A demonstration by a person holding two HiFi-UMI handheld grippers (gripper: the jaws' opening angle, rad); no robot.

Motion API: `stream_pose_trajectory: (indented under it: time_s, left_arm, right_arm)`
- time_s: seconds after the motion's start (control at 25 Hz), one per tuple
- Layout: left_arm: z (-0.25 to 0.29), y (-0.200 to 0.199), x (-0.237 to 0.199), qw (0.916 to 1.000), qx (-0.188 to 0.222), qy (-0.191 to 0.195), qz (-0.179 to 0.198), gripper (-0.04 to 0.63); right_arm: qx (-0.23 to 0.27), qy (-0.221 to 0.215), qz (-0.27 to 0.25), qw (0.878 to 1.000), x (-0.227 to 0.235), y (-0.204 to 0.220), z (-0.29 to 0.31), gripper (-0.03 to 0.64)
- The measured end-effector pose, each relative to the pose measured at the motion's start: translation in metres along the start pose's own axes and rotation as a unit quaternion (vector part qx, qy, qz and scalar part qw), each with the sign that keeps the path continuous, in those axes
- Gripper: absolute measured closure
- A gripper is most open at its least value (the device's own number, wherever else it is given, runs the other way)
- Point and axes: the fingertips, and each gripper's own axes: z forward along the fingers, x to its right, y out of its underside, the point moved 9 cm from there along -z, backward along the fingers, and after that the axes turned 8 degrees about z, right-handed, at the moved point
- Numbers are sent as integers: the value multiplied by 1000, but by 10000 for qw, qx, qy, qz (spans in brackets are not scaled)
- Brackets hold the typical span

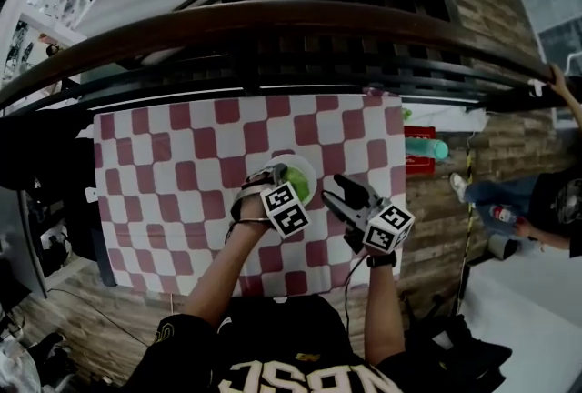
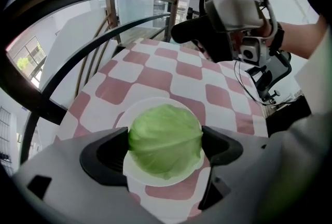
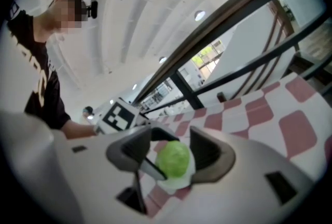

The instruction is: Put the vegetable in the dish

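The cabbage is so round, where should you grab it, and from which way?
Across its widest middle, a pad on each side, coming from above. The cabbage is a smooth ball, so an off-centre grip would likely slip, and the white dish under it blocks a low sideways reach. The left gripper holds it that way.

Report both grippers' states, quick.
left gripper: closed on the cabbage.
right gripper: open, holding nothing.
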Motion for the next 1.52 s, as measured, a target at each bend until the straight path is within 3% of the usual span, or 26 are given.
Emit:
stream_pose_trajectory:
  time_s: [0.32,0.52,0.64,0.8,0.88,1.08,1.32,1.52]
  left_arm:
    - [-9,3,-18,9941,574,-419,-818,144]
    - [-62,-4,-22,9757,1466,-845,-1391,144]
    - [-105,0,-13,9533,2114,-1266,-1748,146]
    - [-161,10,4,9093,2902,-2145,-2071,165]
    - [-187,13,16,8872,3193,-2564,-2126,225]
    - [-239,18,58,8405,3766,-3323,-2032,369]
    - [-269,14,101,8039,4171,-3745,-1989,487]
    - [-275,7,129,7898,4358,-3806,-2037,529]
  right_arm:
    - [766,-276,276,9963,-20,-20,-8,387]
    - [886,-207,-424,9949,-47,-48,-2,388]
    - [966,-60,-840,9918,-75,-52,-1,388]
    - [999,181,-1591,9820,-114,-56,-3,390]
    - [1021,323,-1931,9753,-135,-57,-6,398]
    - [961,1146,-2634,9530,-185,-55,-15,502]
    - [1450,949,-2849,9428,-227,-44,-39,578]
    - [1516,945,-2910,9399,-238,-30,-59,586]
